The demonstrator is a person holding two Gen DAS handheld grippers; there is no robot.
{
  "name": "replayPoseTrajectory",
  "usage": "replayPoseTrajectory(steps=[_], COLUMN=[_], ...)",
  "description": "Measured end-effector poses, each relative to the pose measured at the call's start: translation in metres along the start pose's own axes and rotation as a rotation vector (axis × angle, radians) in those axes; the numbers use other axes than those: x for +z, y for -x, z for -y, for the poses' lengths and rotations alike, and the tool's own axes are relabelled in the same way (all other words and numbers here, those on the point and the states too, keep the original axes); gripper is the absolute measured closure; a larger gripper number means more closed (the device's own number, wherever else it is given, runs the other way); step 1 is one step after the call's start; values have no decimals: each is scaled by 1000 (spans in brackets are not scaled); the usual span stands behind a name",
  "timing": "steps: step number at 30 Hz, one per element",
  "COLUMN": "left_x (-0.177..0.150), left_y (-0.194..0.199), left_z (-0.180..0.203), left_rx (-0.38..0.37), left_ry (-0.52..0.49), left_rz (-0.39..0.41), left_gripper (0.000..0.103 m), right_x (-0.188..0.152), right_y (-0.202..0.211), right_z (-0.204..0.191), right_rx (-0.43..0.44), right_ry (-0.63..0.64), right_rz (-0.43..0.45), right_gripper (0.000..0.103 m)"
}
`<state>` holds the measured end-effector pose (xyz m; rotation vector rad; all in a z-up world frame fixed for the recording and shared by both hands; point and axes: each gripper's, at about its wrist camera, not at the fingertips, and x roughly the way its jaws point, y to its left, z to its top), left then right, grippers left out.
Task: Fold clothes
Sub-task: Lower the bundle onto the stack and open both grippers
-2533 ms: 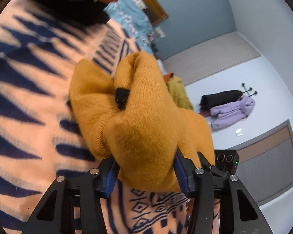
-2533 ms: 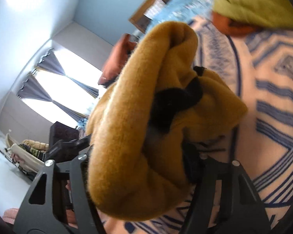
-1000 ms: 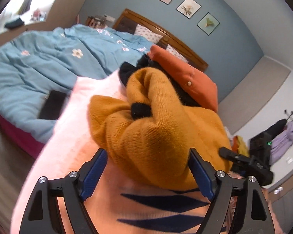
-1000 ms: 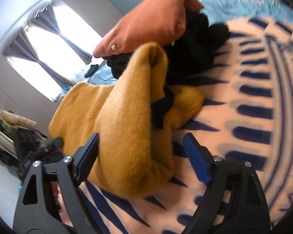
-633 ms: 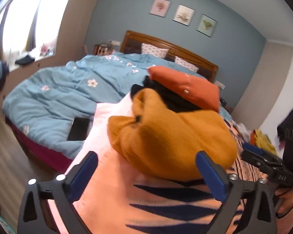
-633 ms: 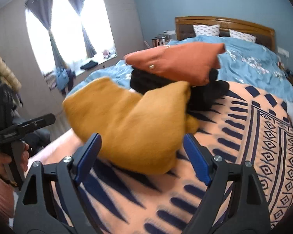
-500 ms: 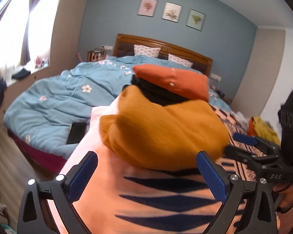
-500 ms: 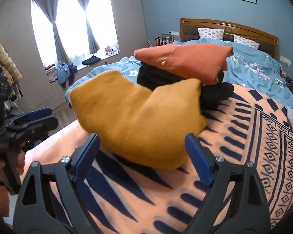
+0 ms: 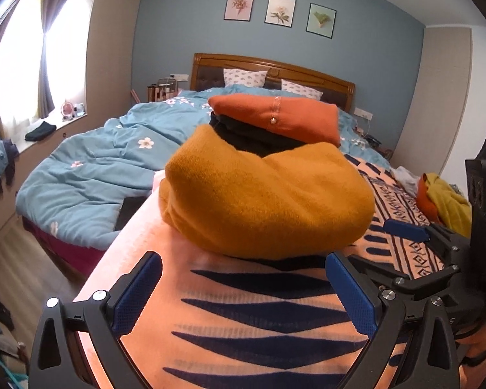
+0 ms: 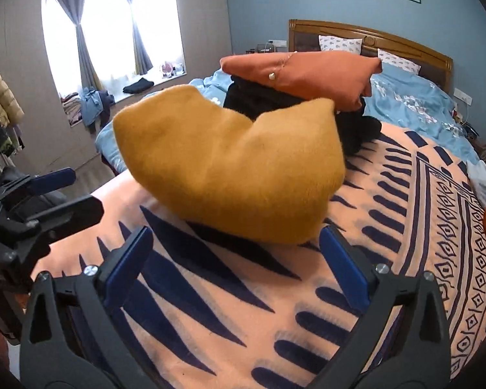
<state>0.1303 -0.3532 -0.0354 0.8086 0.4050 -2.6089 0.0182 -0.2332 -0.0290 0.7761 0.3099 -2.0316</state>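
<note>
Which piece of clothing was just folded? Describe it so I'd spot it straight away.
Start at the peach blanket with navy stripes spread over the foot of the bed. On it, just ahead of both open grippers, lies the mustard knit sweater, a plump folded bundle. Behind it sits a stack of a black garment under an orange one; the mustard piece is the fuzzy one lying alone.

The mustard sweater [image 9: 265, 201], clamped bunched in both grippers 2.5 s ago, is now released and lies folded at frame centre on the patterned blanket [image 9: 262, 317]. Left gripper [image 9: 243, 288] and right gripper [image 10: 236, 259] are spread wide and drawn back, low in frame.
</note>
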Motion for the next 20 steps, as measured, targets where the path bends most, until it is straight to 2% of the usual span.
replayPoseTrajectory(steps=[7,20], left_x=[-3,-14], left_y=[4,19], left_z=[6,27], left_rx=[-10,57], left_ry=[-2,-59], left_rz=[0,28], left_gripper=[0,0], right_x=[1,-3], right_y=[17,32], right_z=[5,2], right_rx=[15,-7], right_ry=[-24,-47], right_rz=[65,69], right_gripper=[0,0])
